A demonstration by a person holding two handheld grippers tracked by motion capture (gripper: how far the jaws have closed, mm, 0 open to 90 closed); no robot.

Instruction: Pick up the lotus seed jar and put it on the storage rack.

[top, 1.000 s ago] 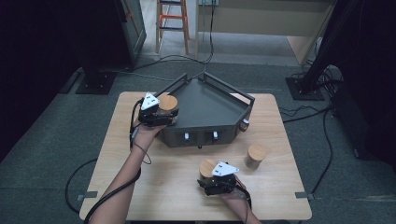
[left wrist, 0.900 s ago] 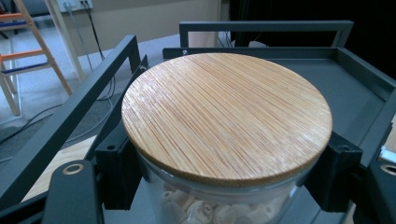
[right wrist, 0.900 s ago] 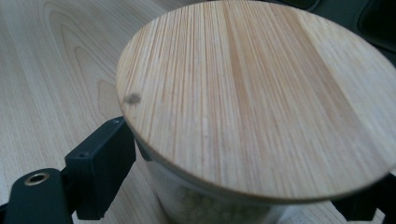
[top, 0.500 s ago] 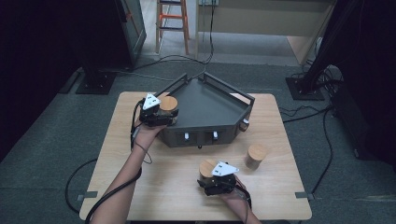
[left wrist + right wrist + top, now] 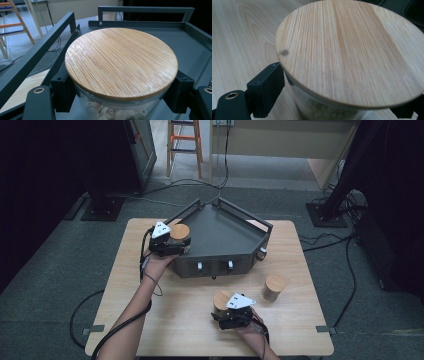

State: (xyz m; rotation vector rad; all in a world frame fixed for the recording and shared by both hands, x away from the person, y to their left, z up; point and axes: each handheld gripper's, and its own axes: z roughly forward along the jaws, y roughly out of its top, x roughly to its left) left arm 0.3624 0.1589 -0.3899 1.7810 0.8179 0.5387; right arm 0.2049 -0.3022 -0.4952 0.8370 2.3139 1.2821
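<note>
Holds the left jar (image 5: 180,231) in the left gripper (image 5: 175,242) at the near-left corner of the dark tray (image 5: 220,267), just inside its side rail. Clamps both fingers (image 5: 62,92) against the glass right under the bamboo lid (image 5: 121,62), closed about as tight as the glass allows, with pale lumps visible inside the glass. Cannot tell from the left gripper view whether the base rests on the tray floor or hangs just above it.

Grips the near jar (image 5: 222,300) the same way with the right gripper (image 5: 227,312), low at the front of the desk (image 5: 190,330). Sets black fingers (image 5: 265,90) against the glass under the wooden lid, partly closed around the jar's width and apparently pressing on it. Leaves a third jar (image 5: 274,287) standing untouched on the desk, just off the tray's right front corner.

Shows almost no shift against the high view of a second ago: same corner for the left jar, same spot for the near jar, same tight hold on the left. Suggests a pause at the point of delivery, with the left jar probably about to be let go in the tray. Points to two more jars to bring in afterwards, the near one already in hand.
</note>
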